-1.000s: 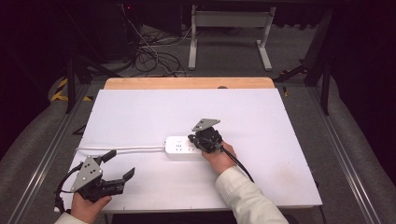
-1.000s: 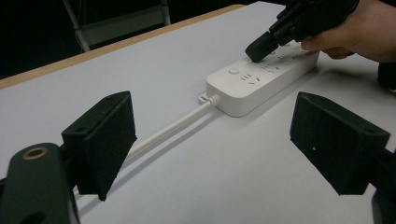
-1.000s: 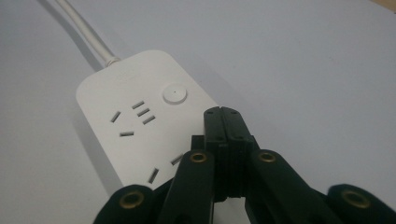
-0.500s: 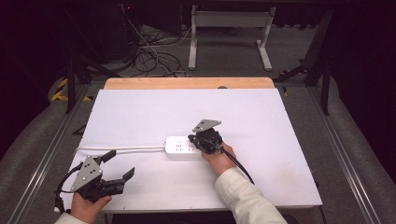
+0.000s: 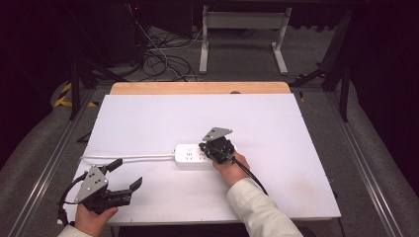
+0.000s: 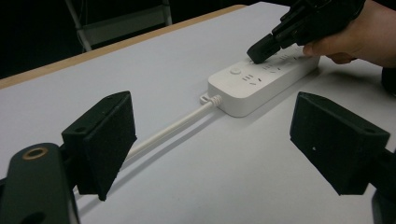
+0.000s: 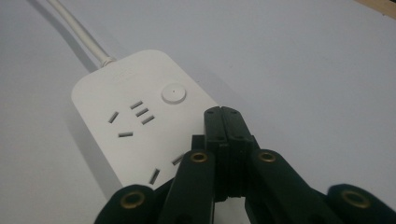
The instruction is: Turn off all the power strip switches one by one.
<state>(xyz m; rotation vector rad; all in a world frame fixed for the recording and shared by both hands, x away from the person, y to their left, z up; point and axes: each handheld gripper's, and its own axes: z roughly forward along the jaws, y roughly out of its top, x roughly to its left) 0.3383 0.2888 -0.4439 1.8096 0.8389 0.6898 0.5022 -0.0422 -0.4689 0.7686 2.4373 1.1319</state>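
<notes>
Nothing's moved vs the earlier frames — both hands in same spots. Right gripper (image 7: pixel 224 122) fingers pressed together, empty, tips over the white power strip (image 5: pixel 197 155) mid-counter, near its round button (image 7: pixel 173 93); contact w/ strip – can't tell. Left gripper (image 5: pixel 121 178) fingers spread wide, idle at counter's (image 5: pixel 276 123) front-left edge, well apart from strip. Step looks like pressing the switch; next calls for nudging tips fwd onto button, then pushing down.
</notes>
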